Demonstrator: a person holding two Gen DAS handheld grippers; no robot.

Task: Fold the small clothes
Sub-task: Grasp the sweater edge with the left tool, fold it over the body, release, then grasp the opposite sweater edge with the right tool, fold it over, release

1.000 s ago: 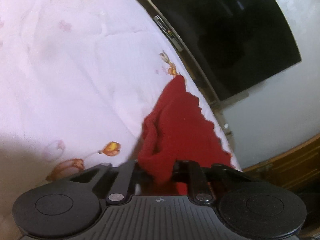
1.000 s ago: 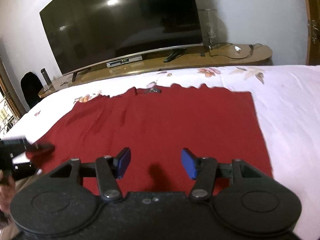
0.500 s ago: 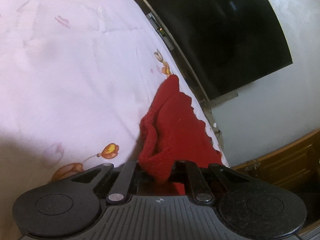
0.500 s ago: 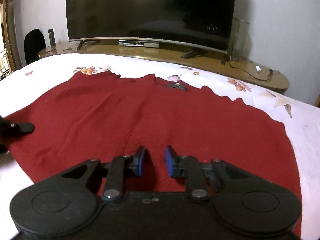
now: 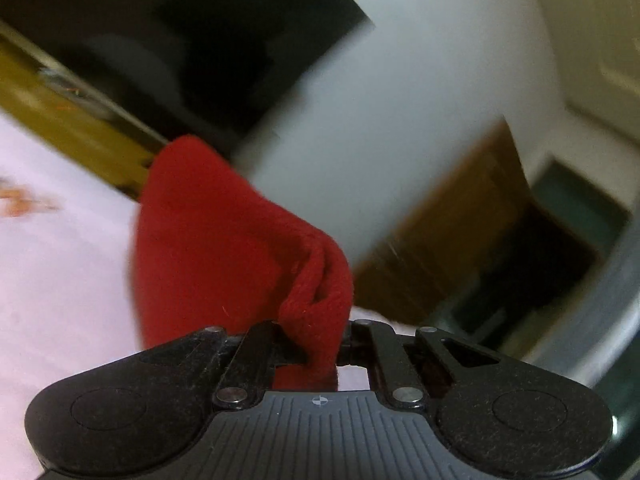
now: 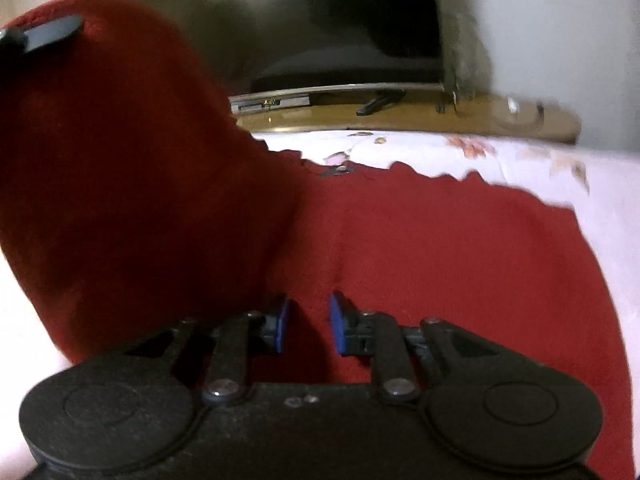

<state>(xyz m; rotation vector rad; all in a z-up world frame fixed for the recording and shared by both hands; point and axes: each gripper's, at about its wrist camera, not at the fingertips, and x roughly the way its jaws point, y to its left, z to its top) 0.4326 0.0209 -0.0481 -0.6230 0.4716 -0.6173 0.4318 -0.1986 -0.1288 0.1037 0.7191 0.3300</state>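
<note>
Red cloth [image 6: 440,248]: lying spread on the bed [image 6: 600,184], filling the middle and right of the right wrist view; its left part is rising in a tall fold toward the upper left of the frame.

Left gripper [image 5: 320,354]: fingers clamping a bunched corner of the cloth [image 5: 224,248], which is hanging above the bed [image 5: 60,280] at the left of the frame. The view is blurring.

Right gripper [image 6: 306,326]: blue fingers [image 6: 280,324] closing, a narrow gap showing between them, cloth lying under and between them; whether they are pinching it, cannot tell.

TV [image 6: 328,20]: standing on a wooden stand [image 6: 400,118] beyond the bed.
</note>
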